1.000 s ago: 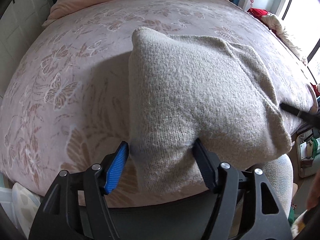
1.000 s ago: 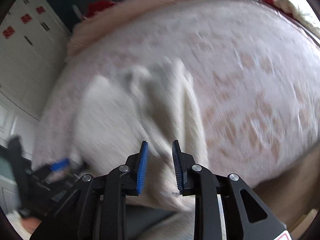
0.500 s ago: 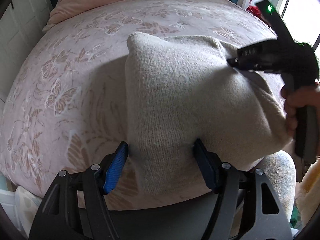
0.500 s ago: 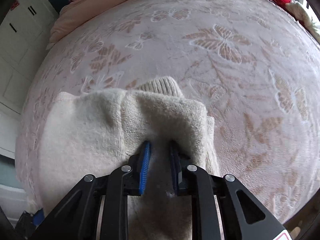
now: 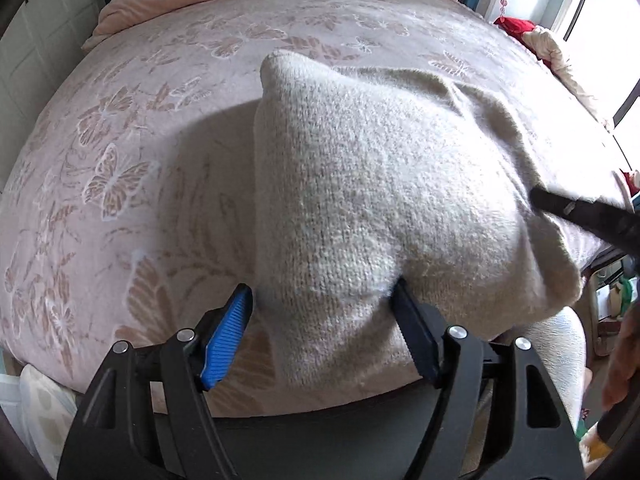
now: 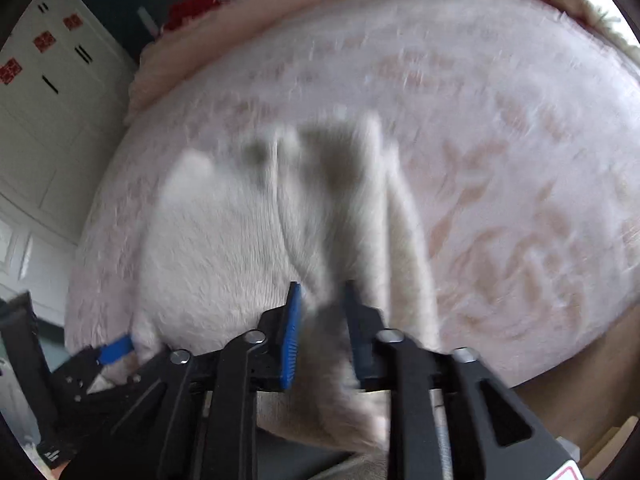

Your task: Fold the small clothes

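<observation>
I have the beige knit sweater (image 5: 384, 200) lying on the pink butterfly-print bedspread (image 5: 120, 168), bunched toward the near edge of the bed, its hem hanging over at about 6 o'clock in the left wrist view. My left gripper (image 5: 324, 336) straddles that near hem with its jaws spread wide and opening a little; the knit sits between them, the right pad dug into the fabric, the blue left pad just clear of it, so I judge it is only steadying the cloth, not pinching it. I read this as an anchor, keeping the hem from sliding while the other side works.

My right gripper (image 6: 320, 328) shows in its own blurred view with a fold of the sweater (image 6: 240, 248) running between its fingers. Its jaws are opening, and I see a gap on either side of the cloth, so I take it as letting go. In the left view its black tip (image 5: 560, 208) pokes in at 3 o'clock, against the sweater's right edge. A folded panel lies across the top, so I judge the fold partly done.
</observation>
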### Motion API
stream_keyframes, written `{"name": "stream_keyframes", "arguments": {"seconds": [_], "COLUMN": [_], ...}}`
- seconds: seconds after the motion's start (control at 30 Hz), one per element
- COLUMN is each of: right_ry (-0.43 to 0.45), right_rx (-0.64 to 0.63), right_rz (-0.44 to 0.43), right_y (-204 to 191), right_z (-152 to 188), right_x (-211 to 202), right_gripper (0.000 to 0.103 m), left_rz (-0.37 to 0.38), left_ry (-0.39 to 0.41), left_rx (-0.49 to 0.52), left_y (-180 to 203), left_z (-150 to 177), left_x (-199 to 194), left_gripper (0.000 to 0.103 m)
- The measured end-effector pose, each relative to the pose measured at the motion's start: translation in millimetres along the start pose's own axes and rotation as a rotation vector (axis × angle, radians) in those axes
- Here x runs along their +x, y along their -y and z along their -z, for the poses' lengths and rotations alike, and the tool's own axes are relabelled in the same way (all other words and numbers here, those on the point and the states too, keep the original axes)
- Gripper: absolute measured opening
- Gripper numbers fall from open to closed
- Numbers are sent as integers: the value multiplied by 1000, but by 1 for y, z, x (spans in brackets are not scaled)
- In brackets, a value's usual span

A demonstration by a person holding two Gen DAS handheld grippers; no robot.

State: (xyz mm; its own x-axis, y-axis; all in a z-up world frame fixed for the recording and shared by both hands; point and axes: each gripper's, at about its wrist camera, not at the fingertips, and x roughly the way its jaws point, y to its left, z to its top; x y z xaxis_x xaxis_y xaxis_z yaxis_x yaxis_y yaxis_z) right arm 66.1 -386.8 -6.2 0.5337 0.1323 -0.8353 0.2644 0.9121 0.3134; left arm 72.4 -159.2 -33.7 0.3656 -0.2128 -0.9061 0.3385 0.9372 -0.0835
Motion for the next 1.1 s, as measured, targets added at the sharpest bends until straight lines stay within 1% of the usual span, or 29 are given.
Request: {"name": "stream_keyframes", "arguments": {"seconds": [0.03, 0.07, 0.13, 0.2, 0.23, 0.27, 0.3, 0.33, 0.37, 0.43, 0.47, 0.5, 0.53, 0.57, 0.6, 0.63, 0.67, 0.7, 0.73, 0.77, 0.8, 0.83, 0.87, 0.9, 0.93, 0.97, 1.03, 1.07, 1.1], "right_ry": [-2, -11, -61, -110, -111, -93, -76, -39, 32, 89, 77, 39, -26, -103, -94, -60, -53, -23, 19, 54, 74, 75, 65, 44, 16, -15, -69, -151, -204], "right_rx": [5, 10, 17, 32, 25, 1, 1, 8, 0, -36, -50, -58, -79, -97, -72, -32, 2, 30, 37, 25, -2, -16, -24, -44, -80, -144, -226, -273, -310], "right_rz": [-6, -8, -3, -22, -22, -31, -63, -91, -118, -104, -74, -31, 29, 76, 56, 18, -13, -11, 6, 12, -11, -48, -114, -175, -218, -241, -234, -216, -183], "right_y": [3, 6, 12, 14, 14, 7, 3, -1, -7, -13, -9, -2, 5, 13, 22, 26, 26, 24, 21, 13, 0, -9, -22, -36, -54, -79, -107, -122, -127], "right_z": [-2, -2, -2, 2, 2, -1, -6, -11, -21, -29, -30, -28, -24, -16, -9, -10, -14, -19, -22, -24, -26, -27, -27, -24, -21, -14, 2, 15, 26], "right_x": [-1, 1, 17, 38, 41, 39, 32, 20, -2, -19, -13, 3, 28, 56, 65, 57, 47, 31, 16, 2, -11, -18, -22, -23, -18, -8, 15, 46, 69], "right_gripper": [48, 48, 48, 50, 46, 21, 10, 11, 10, 10, 10, 10, 10, 13, 14, 15, 15, 16, 18, 25, 25, 24, 24, 24, 23, 23, 23, 23, 24], "left_rz": [20, 44, 85, 128, 137, 135, 115, 90, 68, 59, 58, 59, 56, 55, 63, 75, 89, 91, 87, 89, 93, 91, 81, 62, 41, 31, 19, 12, 5], "left_ry": [2, 5, 6, 4, 2, -3, -15, -26, -42, -59, -70, -77, -86, -89, -87, -81, -70, -41, -14, 17, 43, 67, 90, 113, 128, 135, 138, 134, 131], "left_rx": [-13, -29, -64, -85, -81, -66, -35, -12, -1, -18, -36, -44, -54, -59, -64, -66, -60, -43, -26, -13, -5, 5, 14, 22, 24, 22, -3, -25, -39], "left_y": [-3, -6, -13, -14, -13, -10, -5, -2, 0, -4, -7, -9, -10, -11, -11, -10, -9, -7, -6, -5, -5, -5, -5, -7, -9, -11, -23, -31, -37], "left_z": [1, 2, 5, 11, 13, 15, 17, 19, 20, 22, 22, 22, 22, 23, 23, 23, 22, 22, 21, 19, 18, 17, 15, 14, 13, 13, 13, 14, 15], "left_x": [-3, -7, -13, -18, -19, -18, -16, -13, -8, -3, 1, 4, 7, 7, 6, 2, -4, -14, -24, -35, -43, -50, -56, -63, -68, -71, -77, -80, -80], "left_gripper": [69, 69, 69, 69, 69, 69, 69, 69, 69, 70, 70, 70, 70, 70, 70, 69, 69, 69, 69, 69, 69, 71, 72, 73, 73, 73, 73, 73, 73]}}
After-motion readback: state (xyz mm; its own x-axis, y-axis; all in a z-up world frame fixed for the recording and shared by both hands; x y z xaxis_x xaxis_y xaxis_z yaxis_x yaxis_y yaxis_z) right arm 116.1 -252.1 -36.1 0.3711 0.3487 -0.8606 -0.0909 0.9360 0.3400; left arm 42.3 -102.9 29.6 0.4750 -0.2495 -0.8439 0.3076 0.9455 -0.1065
